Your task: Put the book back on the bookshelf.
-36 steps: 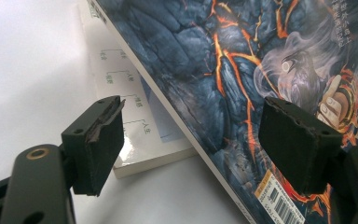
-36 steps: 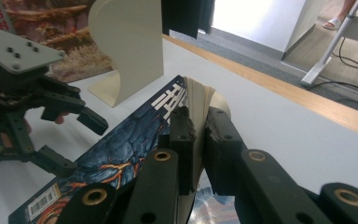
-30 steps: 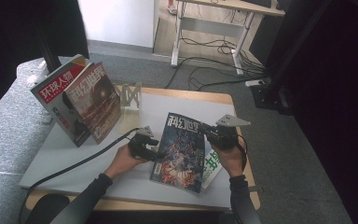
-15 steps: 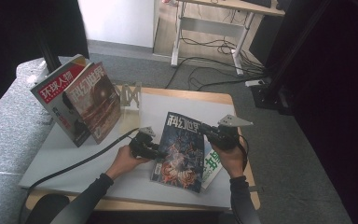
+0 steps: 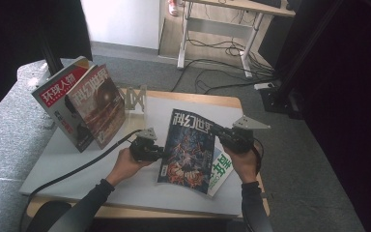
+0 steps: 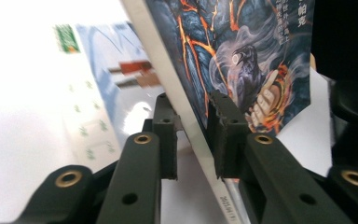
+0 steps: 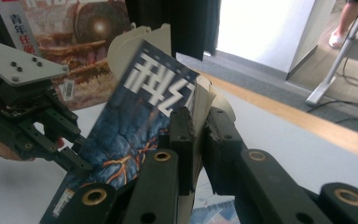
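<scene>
Since a second ago, the left gripper [image 5: 160, 153] has been closing on the left edge of the dark magazine [image 5: 191, 145], which is rising off the table [image 5: 77, 159] at frame centre; the right gripper [image 5: 218, 134] is pinching its right edge. Lifting evenly should be keeping it flat.

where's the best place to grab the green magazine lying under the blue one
Take the green magazine by its exposed right edge, coming from the table's right side. It lies flat, and the blue magazine covers the rest of it, so that strip alone is free.
</scene>
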Tool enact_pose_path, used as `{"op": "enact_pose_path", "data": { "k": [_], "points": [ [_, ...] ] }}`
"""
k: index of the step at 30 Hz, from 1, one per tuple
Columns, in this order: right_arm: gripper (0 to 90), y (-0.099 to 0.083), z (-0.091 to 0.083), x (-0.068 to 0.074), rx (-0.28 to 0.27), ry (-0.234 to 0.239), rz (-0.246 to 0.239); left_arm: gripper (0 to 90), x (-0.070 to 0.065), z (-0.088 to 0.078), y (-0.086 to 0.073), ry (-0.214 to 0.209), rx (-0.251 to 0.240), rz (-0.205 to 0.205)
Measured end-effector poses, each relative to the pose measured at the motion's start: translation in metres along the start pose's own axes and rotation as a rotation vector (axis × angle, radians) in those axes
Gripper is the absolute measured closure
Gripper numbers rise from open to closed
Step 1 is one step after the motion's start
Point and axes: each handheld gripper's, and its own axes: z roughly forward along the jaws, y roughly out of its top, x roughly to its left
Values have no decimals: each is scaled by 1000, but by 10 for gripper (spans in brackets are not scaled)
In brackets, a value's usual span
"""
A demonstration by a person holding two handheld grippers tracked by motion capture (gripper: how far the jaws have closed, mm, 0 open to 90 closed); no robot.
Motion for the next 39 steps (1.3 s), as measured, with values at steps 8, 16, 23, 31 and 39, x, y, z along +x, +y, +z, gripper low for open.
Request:
{"op": "enact_pose_path", "data": {
  "k": [8,16,23,31,39],
  "points": [
    [806,17,-4,-2,-43,-24,-19,795,2,-9,8,57,-65,21],
    [808,29,-8,0,-63,-37,-39,805,2,-19,14,49,-109,13],
    [819,33,-6,-1,-69,-71,-47,833,-1,-28,21,131,-147,61],
    [818,29,-7,-3,-69,-74,-48,829,-4,-19,15,118,-128,76],
    [808,24,-12,-4,-87,-56,-52,829,-8,-21,10,118,-111,122]
  ]
}}
